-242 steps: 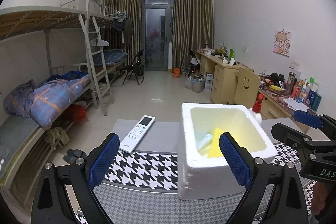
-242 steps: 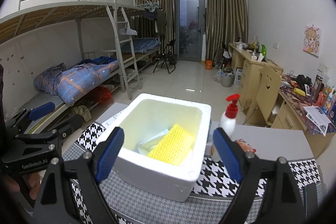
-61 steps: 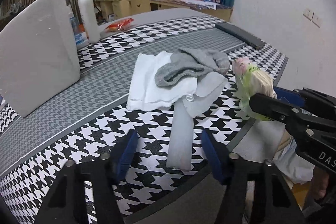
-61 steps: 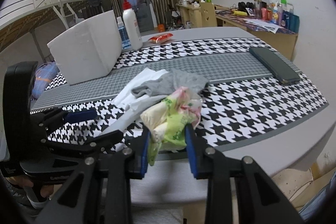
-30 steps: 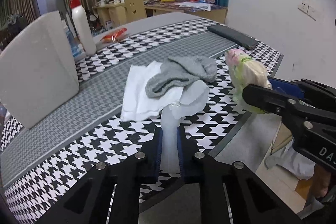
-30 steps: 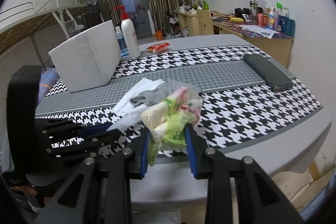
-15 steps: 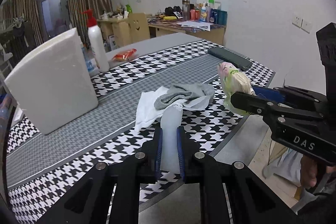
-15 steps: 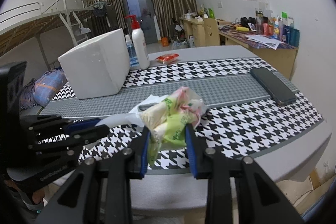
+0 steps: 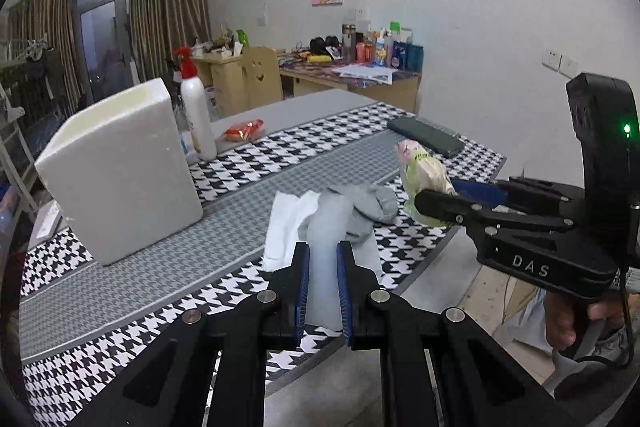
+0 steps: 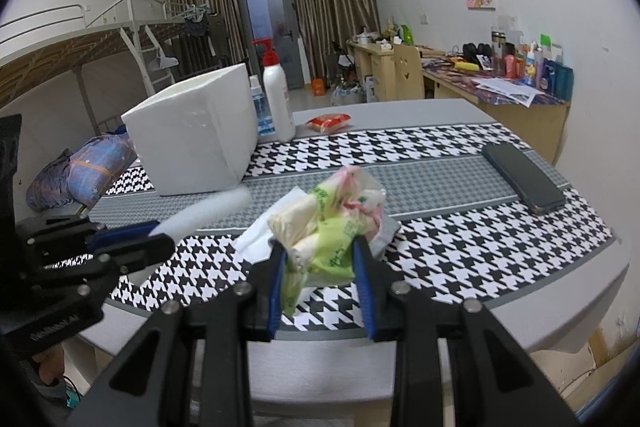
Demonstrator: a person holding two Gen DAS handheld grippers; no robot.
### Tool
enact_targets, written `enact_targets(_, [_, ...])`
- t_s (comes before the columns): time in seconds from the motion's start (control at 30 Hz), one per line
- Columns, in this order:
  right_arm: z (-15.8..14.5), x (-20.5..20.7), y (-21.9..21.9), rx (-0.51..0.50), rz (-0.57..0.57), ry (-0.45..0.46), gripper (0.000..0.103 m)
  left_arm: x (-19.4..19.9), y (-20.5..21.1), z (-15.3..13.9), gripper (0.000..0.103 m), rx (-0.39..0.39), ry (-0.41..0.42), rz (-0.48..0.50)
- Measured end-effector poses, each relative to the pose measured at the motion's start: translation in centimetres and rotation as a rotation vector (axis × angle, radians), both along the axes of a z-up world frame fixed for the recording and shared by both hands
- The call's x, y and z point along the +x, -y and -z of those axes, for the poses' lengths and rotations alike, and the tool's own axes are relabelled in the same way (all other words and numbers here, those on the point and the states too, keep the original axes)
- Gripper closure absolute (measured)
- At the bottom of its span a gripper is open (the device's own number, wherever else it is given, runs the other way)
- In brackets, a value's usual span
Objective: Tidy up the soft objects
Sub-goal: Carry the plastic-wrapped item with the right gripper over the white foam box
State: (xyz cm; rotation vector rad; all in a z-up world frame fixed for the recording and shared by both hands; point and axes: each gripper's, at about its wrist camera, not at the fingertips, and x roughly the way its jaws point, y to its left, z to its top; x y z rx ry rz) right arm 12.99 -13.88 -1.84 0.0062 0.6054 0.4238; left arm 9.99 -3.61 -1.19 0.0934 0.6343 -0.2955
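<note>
A: Both loads up off the tabletop (image 10: 460, 163). Left hand-held gripper (image 9: 321, 285) pinched tight on a pale foam sheet (image 9: 325, 227), narrow gap only, sheet sticking out forward. Right hand-held gripper (image 10: 320, 277) clamped on a crinkly packet of tissues (image 10: 328, 223), green and pink wrapper bulging above the pads.

B: Noted. Likeliest trouble?

A: Probably the foam sheet. Held at one end only, long free end, floppy. Could sag or swing on the way to the white foam box (image 9: 116, 171) and catch the rim instead of dropping in.

B: And the packet?

A: Slippery wrapper, squashed unevenly. Could squirt out if squeezed harder or tilted. Seems secure for now.

B: Anything left behind?

A: Grey sock (image 9: 364, 207) and white cloth (image 9: 286, 223), lying together on the houndstooth runner, just beyond the left fingers. Sheet tip close above them from the left wrist view; touching or not, cannot tell. Might drag the sock along if snagged.

B: Obstacles near the box?

A: Pump bottle (image 10: 277, 99) standing right beside the box's far side, small red snack pack (image 10: 330, 121) a little farther off. Easy to knock the bottle with a wide swing. Also two grippers heading for one opening: risk of bumping each other, so better one at a time. Box opening not visible from here, so room inside unknown.
</note>
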Motion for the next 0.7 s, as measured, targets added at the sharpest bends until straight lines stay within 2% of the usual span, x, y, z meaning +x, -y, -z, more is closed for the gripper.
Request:
enact_targets(0.33, [-1.2, 0.1, -1.4, 0.004, -0.033, 0.038, 0.068, 0.5, -0.7, -1.3, 0.088, 0.026, 0.067, -0.042])
enact_targets(0.7, [-3.1, 1.5, -3.3, 0.013, -0.077, 0.086, 0.068, 1.8, -2.8, -3.3, 0.088, 0.006, 0.117, -0.086])
